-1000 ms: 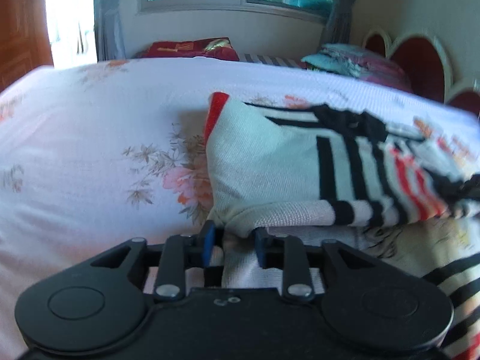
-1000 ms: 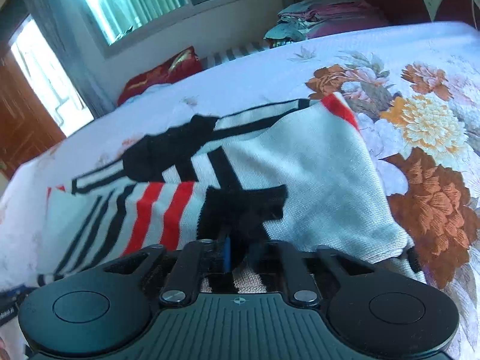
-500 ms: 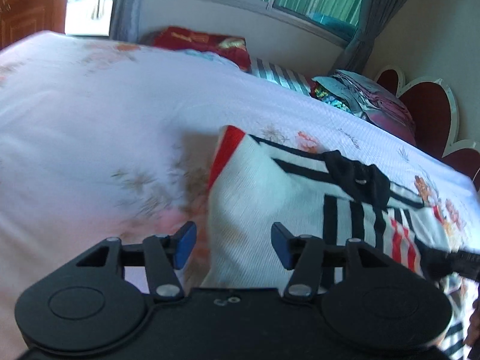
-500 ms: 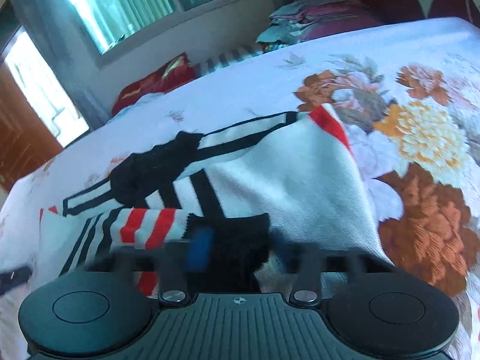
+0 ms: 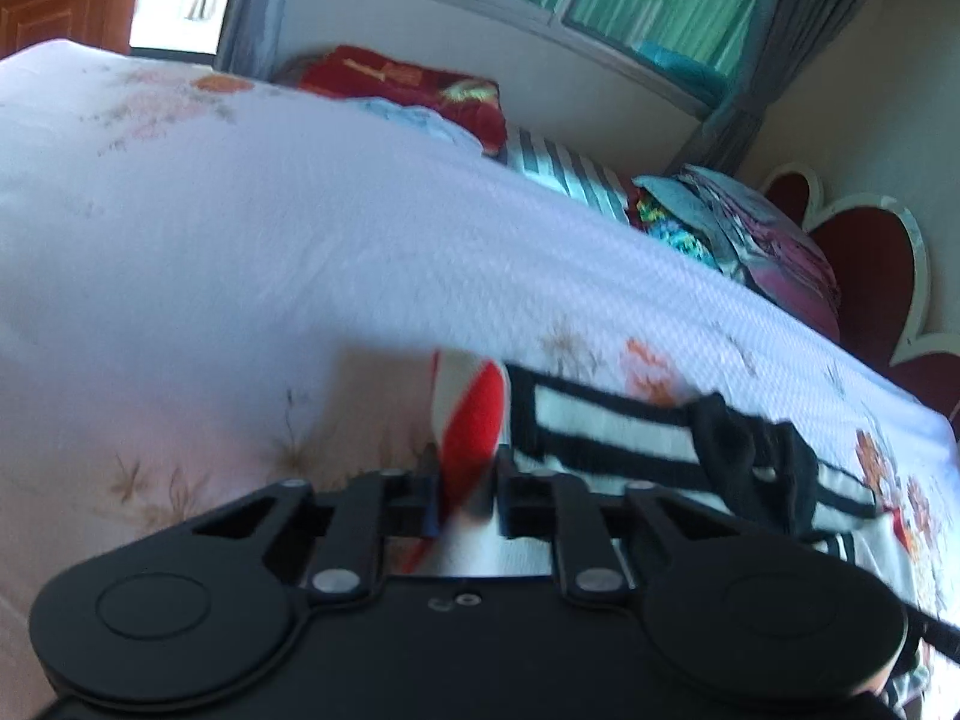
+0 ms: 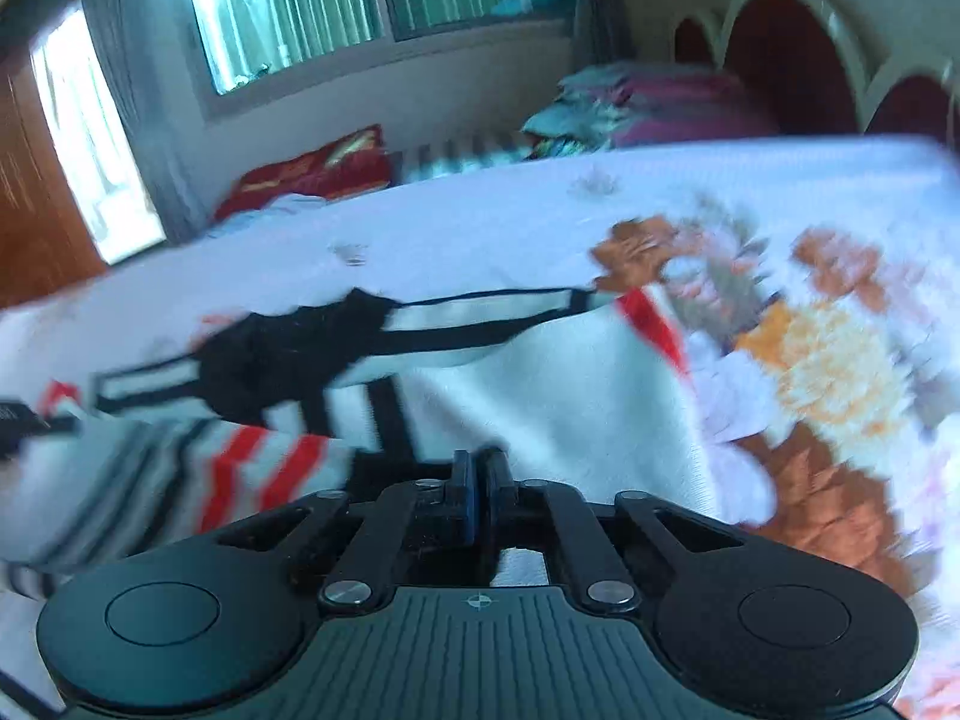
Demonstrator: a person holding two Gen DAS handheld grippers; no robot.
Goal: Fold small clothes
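As seen through the left wrist camera, lies on the bed (image 5: 300, 252) just ahead of the tool: a knitted sweater (image 5: 600, 438), white with black and red stripes. Left hand-held gripper (image 5: 465, 501) narrowed onto the red-trimmed corner, cloth pinched between the pads. Judged soft, light and limp; sags when lifted, stretches if pulled hard. Best taken at a hem or corner, as here, not mid-panel. Near part of the garment hidden behind the tool body; right portion cut off at the frame edge; motion blur throughout.

As seen through the right wrist camera, spreads across the floral bed sheet (image 6: 840, 360): the same sweater (image 6: 570, 396), a striped sleeve (image 6: 180, 468) folded over toward the left. Right hand-held gripper (image 6: 477, 489) drawn nearly closed at the near edge of the cloth. Fabric between the pads not confirmable; contact point hidden by the fingers themselves. Heavy blur over sleeve and flower print; layer count in the fold not readable. Pillows (image 6: 648, 102) well apart, at the headboard.
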